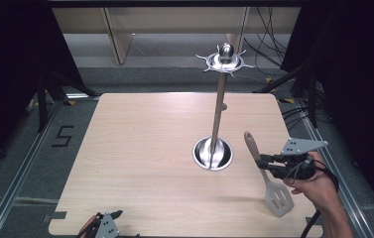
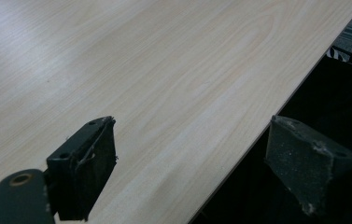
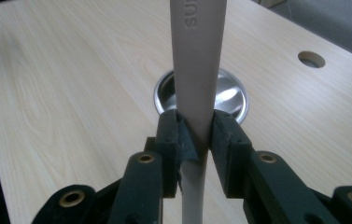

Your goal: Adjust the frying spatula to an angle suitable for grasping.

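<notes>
The right gripper (image 1: 266,162) sits at about four o'clock on the light wooden surface (image 1: 140,148), held in a hand (image 1: 318,191) that comes in from the lower right corner. Its fingers (image 3: 225,140) are clenched on the beige handle of a spatula (image 1: 266,173), gripping it roughly at mid-length. In the high view the spatula is lifted off the surface and tilted: the handle end points toward eleven o'clock, and the grey slotted blade hangs down toward five o'clock, near the right front edge. In the right gripper view the handle (image 3: 197,70) rises straight up between the two black pads, which press on it from both sides; raised lettering shows near the top of the handle.

Just left of the spatula, right of the surface's centre, stands a metal rack (image 1: 219,99): a round shiny base (image 1: 213,153) and a thin upright pole topped by a ring of hooks with a ball on it. The spatula handle is near the base but apart from it. A small round hole (image 3: 311,59) lies in the surface beyond the base.

The left gripper (image 1: 106,224) rests at about seven o'clock, at the front edge of the surface. In the left gripper view its fingers (image 2: 89,158) are spread wide and released, with bare wood and the edge of the surface between them.
</notes>
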Available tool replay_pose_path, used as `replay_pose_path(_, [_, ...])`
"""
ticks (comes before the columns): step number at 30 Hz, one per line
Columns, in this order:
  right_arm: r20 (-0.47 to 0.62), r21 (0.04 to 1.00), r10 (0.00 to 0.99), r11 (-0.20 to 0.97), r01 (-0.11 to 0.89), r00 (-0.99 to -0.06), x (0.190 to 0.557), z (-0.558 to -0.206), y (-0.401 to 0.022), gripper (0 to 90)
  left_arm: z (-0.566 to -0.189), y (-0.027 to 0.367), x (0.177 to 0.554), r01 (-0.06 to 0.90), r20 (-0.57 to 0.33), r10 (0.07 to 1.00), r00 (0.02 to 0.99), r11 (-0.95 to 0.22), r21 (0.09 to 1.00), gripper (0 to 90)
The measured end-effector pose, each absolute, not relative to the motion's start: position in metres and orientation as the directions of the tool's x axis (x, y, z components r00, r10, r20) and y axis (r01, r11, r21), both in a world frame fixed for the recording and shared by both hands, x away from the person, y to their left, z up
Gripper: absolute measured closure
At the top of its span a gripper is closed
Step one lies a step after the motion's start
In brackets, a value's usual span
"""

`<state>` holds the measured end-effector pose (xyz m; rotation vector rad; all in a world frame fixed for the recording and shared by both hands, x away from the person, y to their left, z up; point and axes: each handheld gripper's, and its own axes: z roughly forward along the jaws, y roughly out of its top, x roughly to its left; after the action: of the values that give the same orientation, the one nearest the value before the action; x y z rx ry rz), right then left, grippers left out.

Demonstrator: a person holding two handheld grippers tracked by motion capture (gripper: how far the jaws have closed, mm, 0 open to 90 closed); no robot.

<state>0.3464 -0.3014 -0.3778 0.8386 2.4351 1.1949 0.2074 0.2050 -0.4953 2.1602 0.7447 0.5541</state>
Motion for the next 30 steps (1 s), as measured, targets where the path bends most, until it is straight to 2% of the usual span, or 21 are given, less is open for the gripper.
replay_pose_path(9, [0.052,0.873,0.591,0.364,0.324,-0.805,0.345,-0.366,-0.304,74.3,-0.495,0.205,0.207,0.331,0.141,0.662,0.736,-0.533,0.779,15.3])
replay_pose_path(23, [0.048,0.912,0.576,0.308,0.271,-0.816,0.352,-0.356,-0.294,74.5,-0.496,0.204,0.208,0.335,0.136,0.663,0.736,-0.531,0.778,15.4])
replay_pose_path(30, [0.056,0.924,0.546,0.290,0.251,-0.836,0.354,-0.340,-0.277,74.5,-0.497,0.205,0.209,0.341,0.134,0.668,0.732,-0.530,0.777,15.3])
